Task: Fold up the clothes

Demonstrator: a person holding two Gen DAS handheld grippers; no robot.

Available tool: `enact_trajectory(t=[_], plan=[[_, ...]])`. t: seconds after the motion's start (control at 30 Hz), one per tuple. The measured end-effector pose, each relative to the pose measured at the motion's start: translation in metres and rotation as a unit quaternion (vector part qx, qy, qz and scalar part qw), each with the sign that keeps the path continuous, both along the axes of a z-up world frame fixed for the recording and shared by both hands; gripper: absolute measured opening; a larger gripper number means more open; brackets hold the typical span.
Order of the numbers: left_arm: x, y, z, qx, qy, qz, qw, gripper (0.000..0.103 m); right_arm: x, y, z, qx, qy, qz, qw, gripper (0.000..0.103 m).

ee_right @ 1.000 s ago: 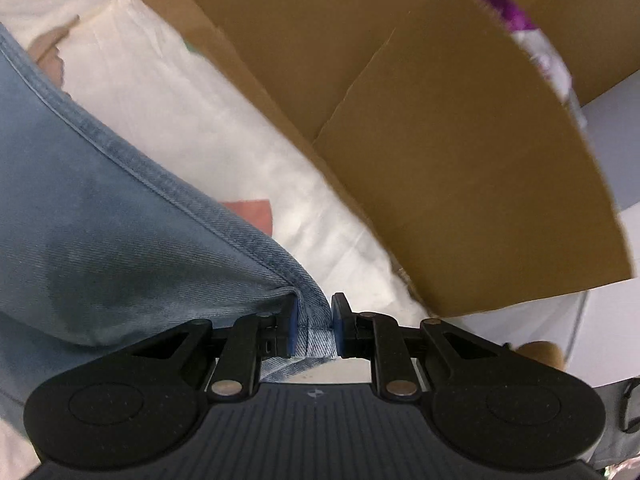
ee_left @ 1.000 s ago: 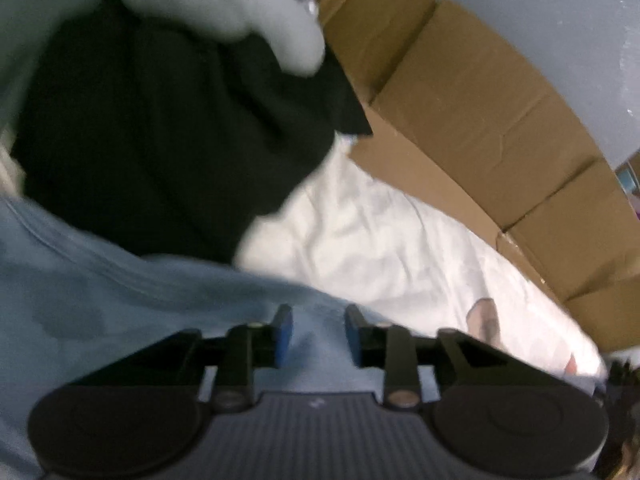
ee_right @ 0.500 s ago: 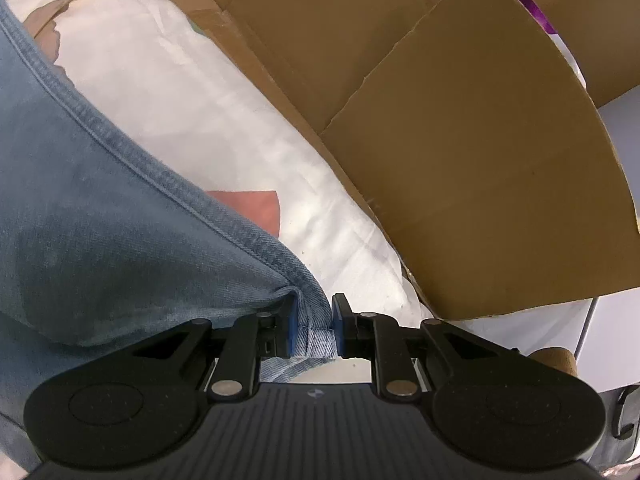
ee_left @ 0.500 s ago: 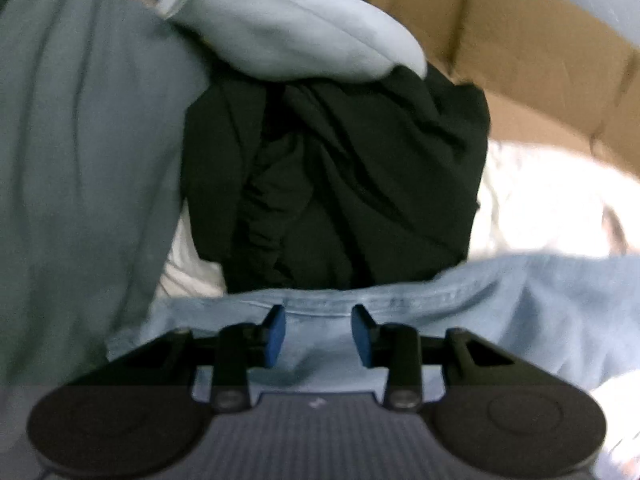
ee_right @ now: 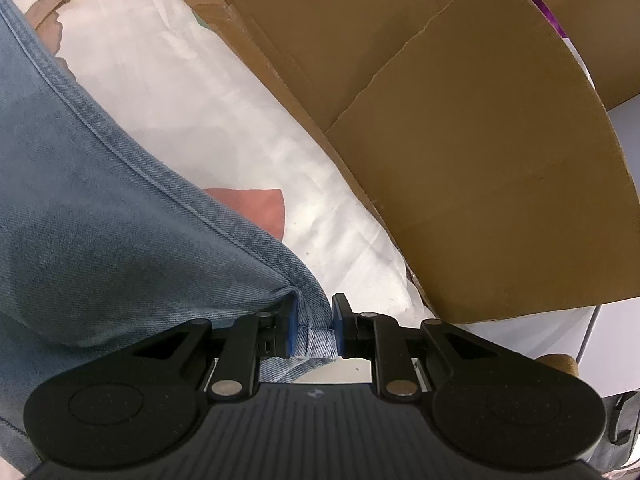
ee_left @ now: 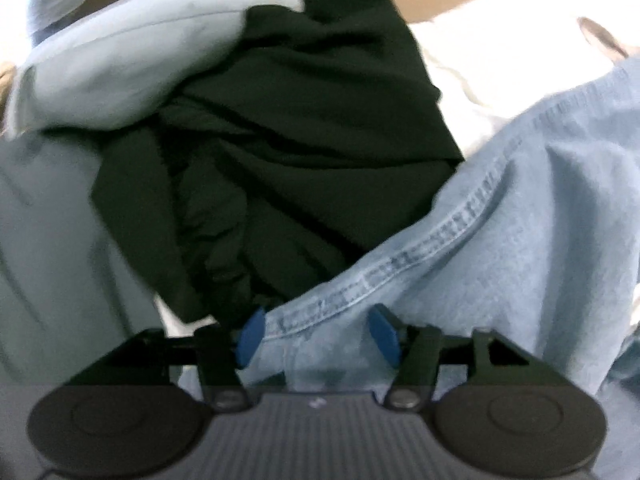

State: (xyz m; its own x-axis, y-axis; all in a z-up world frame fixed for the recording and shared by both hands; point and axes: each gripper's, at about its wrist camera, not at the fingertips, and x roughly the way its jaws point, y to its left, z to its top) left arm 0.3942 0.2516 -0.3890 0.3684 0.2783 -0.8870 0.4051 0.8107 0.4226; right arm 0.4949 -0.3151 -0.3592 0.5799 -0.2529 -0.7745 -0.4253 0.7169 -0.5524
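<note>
Denim garment (ee_right: 100, 216), soft, weighty, thick-seamed, draped over white sheet (ee_right: 208, 120): my right gripper (ee_right: 313, 330) pinches its hemmed corner at 6 o'clock, my left gripper (ee_left: 316, 336) spread astride the stitched edge, seemingly gripping nothing; best taken by hems.

Ahead of the left gripper (ee_left: 316, 334), a black garment (ee_left: 300, 152) blocks passage; a cardboard wall (ee_right: 460, 152) closes off the right gripper's (ee_right: 314, 330) right side.

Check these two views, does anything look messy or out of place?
Yes. A black garment lies crumpled in a heap, part under a pale blue one, beside the denim. Nothing looks torn or spilled.
</note>
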Motion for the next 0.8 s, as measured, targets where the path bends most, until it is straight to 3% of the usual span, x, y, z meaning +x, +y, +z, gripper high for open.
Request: enact_trajectory(t=[0.1, 0.2, 0.33, 0.43, 0.63, 0.8], plan=[[0.008, -0.003, -0.011, 0.014, 0.011, -0.024, 0.9995, 0.067, 0.000, -0.004, -0.002, 0.006, 0.002, -0.001, 1.000, 0.018], [0.021, 0.000, -0.020, 0.011, 0.022, -0.009, 0.9997, 0.070, -0.001, -0.005, -0.002, 0.008, 0.002, 0.003, 1.000, 0.018], [0.019, -0.001, -0.021, -0.004, 0.031, -0.026, 0.9992, 0.039, -0.003, -0.006, -0.002, 0.014, -0.002, 0.009, 1.000, 0.018], [0.008, 0.002, -0.011, -0.013, 0.013, -0.046, 0.9988, 0.023, -0.004, -0.006, 0.003, 0.017, -0.012, 0.013, 1.000, 0.017], [-0.009, 0.027, 0.026, -0.046, -0.044, -0.019, 0.9978, 0.019, 0.003, -0.006, 0.035, 0.019, -0.046, 0.027, 0.998, 0.017], [-0.011, 0.032, 0.043, -0.047, -0.077, -0.005, 0.9959, 0.019, 0.019, -0.001, 0.060, 0.007, -0.066, 0.037, 0.997, 0.017]])
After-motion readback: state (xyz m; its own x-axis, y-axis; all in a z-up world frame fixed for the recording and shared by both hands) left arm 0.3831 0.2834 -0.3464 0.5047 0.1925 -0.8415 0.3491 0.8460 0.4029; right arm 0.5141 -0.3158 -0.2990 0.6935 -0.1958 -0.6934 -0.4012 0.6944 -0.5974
